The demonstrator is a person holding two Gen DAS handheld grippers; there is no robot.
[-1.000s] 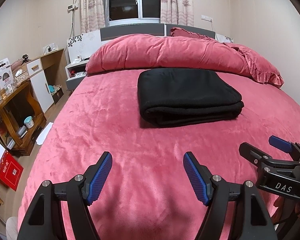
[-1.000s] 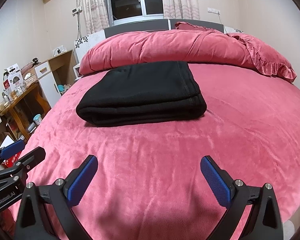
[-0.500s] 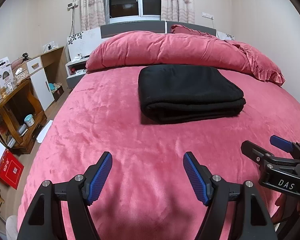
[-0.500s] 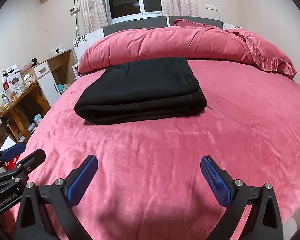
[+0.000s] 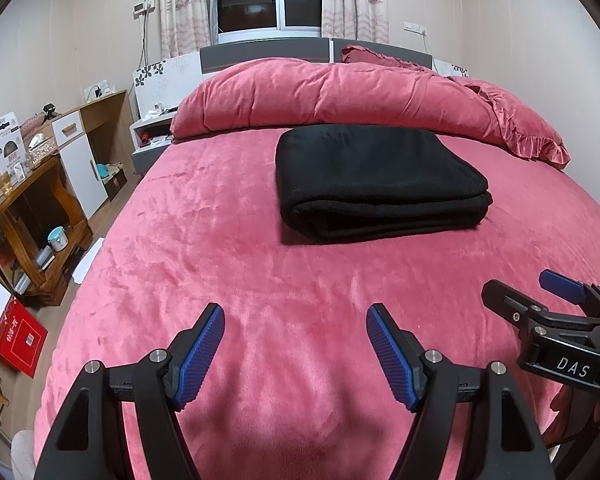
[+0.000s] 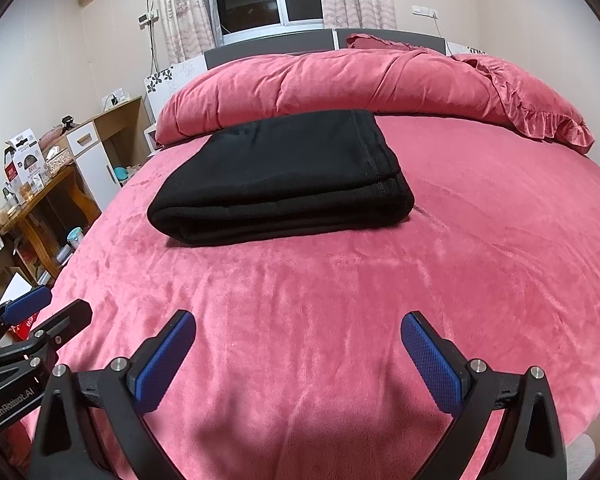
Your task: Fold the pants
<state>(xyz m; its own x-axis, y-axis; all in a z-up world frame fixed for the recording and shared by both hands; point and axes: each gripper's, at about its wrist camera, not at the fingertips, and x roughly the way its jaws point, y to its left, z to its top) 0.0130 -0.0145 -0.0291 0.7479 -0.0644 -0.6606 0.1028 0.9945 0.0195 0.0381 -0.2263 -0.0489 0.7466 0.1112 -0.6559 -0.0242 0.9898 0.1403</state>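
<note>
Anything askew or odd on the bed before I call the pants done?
Nothing stands out. The black pants lie in a compact, even-edged fold on the red bedspread, just short of the rolled duvet. Both the left gripper and right gripper are open and empty.

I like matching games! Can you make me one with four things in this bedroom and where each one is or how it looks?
Things:
1. black pants
2. rolled-up duvet
3. red box
4. left tool

Descriptions:
A. on the floor beside the bed
B. open, holding nothing
C. folded, in the middle of the bed
D. bunched along the headboard end

Pairs: 1-C, 2-D, 3-A, 4-B
</note>
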